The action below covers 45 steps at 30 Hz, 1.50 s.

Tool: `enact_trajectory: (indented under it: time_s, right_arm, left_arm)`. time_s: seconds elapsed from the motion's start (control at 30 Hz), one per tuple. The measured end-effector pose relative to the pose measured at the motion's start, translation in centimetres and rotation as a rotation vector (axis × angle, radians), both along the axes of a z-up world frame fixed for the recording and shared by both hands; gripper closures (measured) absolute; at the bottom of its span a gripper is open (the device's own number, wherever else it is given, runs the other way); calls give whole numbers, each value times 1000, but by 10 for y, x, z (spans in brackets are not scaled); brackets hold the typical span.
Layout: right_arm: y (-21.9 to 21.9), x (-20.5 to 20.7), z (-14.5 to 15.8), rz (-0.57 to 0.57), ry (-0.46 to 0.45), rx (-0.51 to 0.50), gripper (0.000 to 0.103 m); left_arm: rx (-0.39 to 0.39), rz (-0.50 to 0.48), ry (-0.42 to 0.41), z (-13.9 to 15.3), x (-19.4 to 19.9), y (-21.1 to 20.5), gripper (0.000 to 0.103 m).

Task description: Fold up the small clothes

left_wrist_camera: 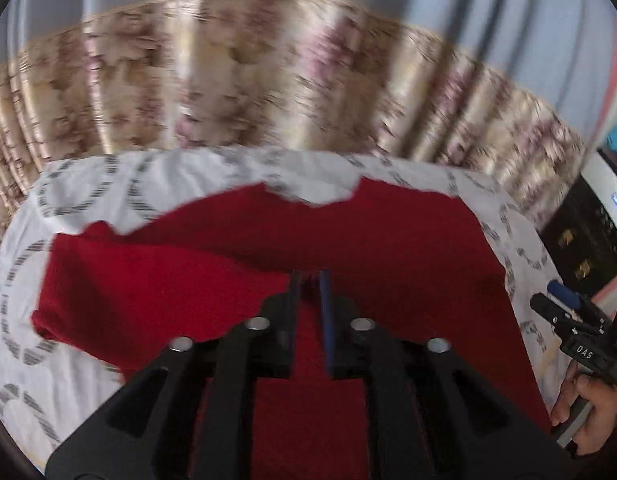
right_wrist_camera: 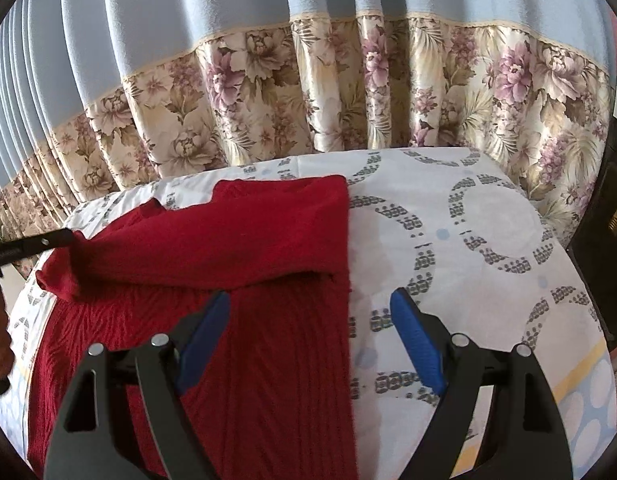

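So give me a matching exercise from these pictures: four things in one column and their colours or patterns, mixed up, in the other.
Things:
1. sweater
2. curtain's lower band
3. right gripper pads
4. sheet

Colours or patterns:
a. blue
b. floral, cream and purple
c. dark red
d. white with grey rings

Pairs: 1-c, 2-b, 3-a, 4-d.

Left hand-held gripper (left_wrist_camera: pixel 310 280), jaws narrowly apart, above red sweater (left_wrist_camera: pixel 408 240)
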State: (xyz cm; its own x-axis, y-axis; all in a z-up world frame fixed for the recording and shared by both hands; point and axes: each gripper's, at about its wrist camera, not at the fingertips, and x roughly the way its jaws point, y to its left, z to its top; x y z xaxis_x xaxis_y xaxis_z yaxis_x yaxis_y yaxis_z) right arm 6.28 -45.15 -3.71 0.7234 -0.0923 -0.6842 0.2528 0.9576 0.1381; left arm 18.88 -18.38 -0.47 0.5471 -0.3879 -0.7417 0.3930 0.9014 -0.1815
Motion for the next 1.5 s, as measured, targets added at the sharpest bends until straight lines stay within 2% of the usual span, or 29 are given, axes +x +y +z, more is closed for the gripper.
enact_trajectory:
  time_s: [0.03, 0.07, 0.2, 0.43, 0.53, 0.7, 0.9, 1.13, 1.2, 1.23, 1.27, 1.33, 1.4, 1.5]
  right_arm:
    - [-1, -1, 0, -2, 0, -1, 20]
    - [-2, -2, 0, -5, 0, 0, 20]
    - [-2, -2, 0, -10, -6, 14, 20]
    - [40, 18, 1, 46, -12, 7, 19]
    - [66, 31, 4, 38, -16, -7, 19]
    - [124, 58, 7, 68, -29, -22, 19]
    - [196, 96, -11, 232, -15, 19, 19]
    - [226, 126, -40, 231, 83, -17, 19]
    - [229, 130, -45, 235, 95, -12, 33]
    - [232, 133, -48, 251, 108, -6, 67]
    - [234, 135, -50, 283, 113, 10, 97]
    - [238, 126, -35, 343, 58, -29, 99]
    - [229, 119, -18, 323, 8, -50, 99]
    - [204, 118, 0, 277, -13, -89, 99]
  left_arm:
    - [10, 9, -2, -1, -5, -6, 23]
    - [6, 36, -37, 3, -13, -6, 4]
    - [28, 60, -100, 15, -21, 13, 5]
    - [142, 200, -173, 13, -5, 106, 5]
    - [161, 269, -171, 3, 2, 153, 5]
    - [146, 352, -134, -17, 8, 210, 5]
    - [212, 400, -171, -31, 2, 241, 5]
    - [167, 439, -144, -41, 10, 267, 5]
    - [167, 435, -139, -43, 13, 267, 5]
    - [167, 430, -137, -43, 13, 267, 5]
    - [168, 425, -136, -44, 14, 266, 5]
    - [174, 417, -143, -42, 15, 264, 5]
    - [180, 408, -158, -38, 14, 261, 5]
    - [178, 411, -158, -35, 18, 260, 5]
